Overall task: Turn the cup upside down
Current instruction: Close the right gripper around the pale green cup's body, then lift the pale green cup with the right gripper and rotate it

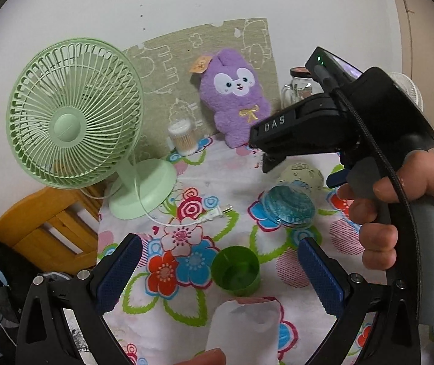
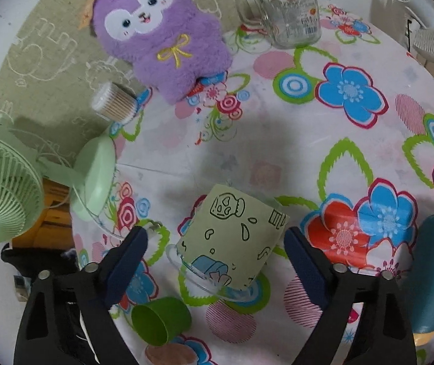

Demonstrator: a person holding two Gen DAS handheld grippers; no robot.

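A pale green cup with black doodles (image 2: 235, 240) rests mouth down on the flowered tablecloth, its clear rim (image 2: 204, 279) touching the cloth. In the left wrist view it shows (image 1: 300, 176) behind a clear blue-tinted lid (image 1: 288, 206). My right gripper (image 2: 215, 258) is open, its blue pads either side of the cup without touching. From the left wrist view the right gripper (image 1: 265, 149) hangs above the cup. My left gripper (image 1: 220, 269) is open and empty, with a small green cup (image 1: 235, 269) upright between its pads. That small cup also shows in the right wrist view (image 2: 160, 319).
A mint green desk fan (image 1: 74, 115) stands at the table's left edge, its cord and plug (image 1: 214, 213) lying on the cloth. A purple plush (image 2: 159, 30), a cotton swab tub (image 2: 110, 103) and a glass jar mug (image 2: 290, 9) stand at the back. A white cup (image 1: 244, 328) sits nearest me.
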